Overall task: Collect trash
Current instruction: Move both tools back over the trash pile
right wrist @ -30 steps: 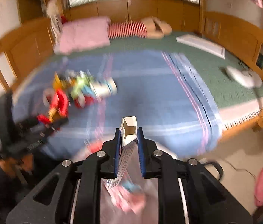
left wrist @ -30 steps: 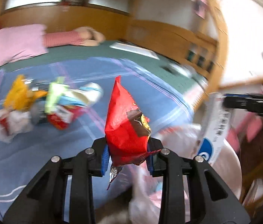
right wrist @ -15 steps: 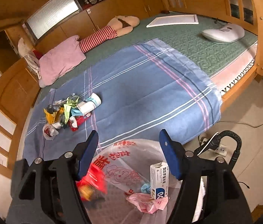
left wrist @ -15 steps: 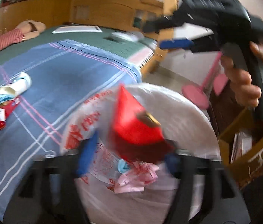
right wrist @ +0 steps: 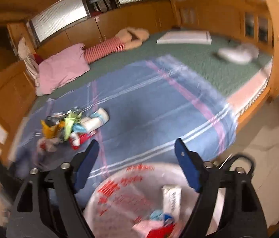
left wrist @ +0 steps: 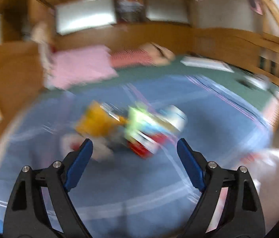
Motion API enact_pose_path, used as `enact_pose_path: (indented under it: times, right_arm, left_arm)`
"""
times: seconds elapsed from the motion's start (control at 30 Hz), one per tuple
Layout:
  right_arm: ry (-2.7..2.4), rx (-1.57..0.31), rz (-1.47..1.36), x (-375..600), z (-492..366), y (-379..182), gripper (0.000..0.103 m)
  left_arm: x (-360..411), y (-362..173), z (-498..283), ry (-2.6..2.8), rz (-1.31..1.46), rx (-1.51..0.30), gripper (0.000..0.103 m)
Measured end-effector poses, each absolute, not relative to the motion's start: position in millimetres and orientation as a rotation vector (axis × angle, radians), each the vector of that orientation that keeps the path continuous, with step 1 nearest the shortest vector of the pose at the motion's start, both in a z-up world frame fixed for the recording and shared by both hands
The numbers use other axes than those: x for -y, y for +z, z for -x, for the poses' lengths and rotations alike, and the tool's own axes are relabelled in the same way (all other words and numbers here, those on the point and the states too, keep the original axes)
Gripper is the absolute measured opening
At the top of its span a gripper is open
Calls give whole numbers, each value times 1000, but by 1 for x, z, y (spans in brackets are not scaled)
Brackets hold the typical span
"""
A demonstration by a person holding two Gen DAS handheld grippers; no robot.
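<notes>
A pile of trash [left wrist: 131, 127] lies on the blue striped blanket [left wrist: 208, 119]: yellow, green, red and white wrappers and a white tube. It also shows in the right wrist view [right wrist: 74, 129]. My left gripper [left wrist: 134, 154] is open and empty, just short of the pile. My right gripper [right wrist: 135, 154] is open and empty above the bin bag [right wrist: 119, 194], a white plastic bag with red print. Inside the bag lie a white box [right wrist: 172, 198], a red wrapper [right wrist: 159, 232] and pink and blue scraps.
A pink pillow [right wrist: 62, 69], a striped plush [right wrist: 107, 48], a white flat box [right wrist: 185, 37] and a white device [right wrist: 236, 53] lie on the green mattress. Wooden bed rails [right wrist: 278, 49] run round the bed. A black cable [right wrist: 240, 158] lies on the floor.
Both grippers opened. The red wrapper and the white box dropped into the bag. My left gripper swung back toward the trash pile. The left view is now blurred.
</notes>
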State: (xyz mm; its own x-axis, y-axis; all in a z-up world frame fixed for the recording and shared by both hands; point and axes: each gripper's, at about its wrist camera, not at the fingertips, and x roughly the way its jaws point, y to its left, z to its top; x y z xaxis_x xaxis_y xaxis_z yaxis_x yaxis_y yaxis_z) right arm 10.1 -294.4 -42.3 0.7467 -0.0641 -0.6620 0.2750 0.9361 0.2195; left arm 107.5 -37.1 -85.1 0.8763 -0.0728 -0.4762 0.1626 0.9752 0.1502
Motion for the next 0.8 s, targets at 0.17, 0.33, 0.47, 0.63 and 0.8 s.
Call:
enact_pose_path:
  times: [0.17,0.33,0.47,0.63,0.8]
  right_arm:
    - [-230,-580,-152,249,-26,-39,100]
    - [-214,-606,-215,226,-63,-51,100]
    - [-103,-710,-398,221,-80,-67,100]
    - [-102,-737,-346,207,-78,-71,100]
    - [-117,-729,-341,209,-74,-70,100]
  left_arm:
    - [-23,-72,-151,120,-32,-463,85]
    - [-81,-97,-173,223,258,-683,81]
    - [-85,-104,-175,287,193,-729,81]
    - [-75,-107,-170,211,159,-745,81]
    - [-62,-106,-162,138,132,-746,82]
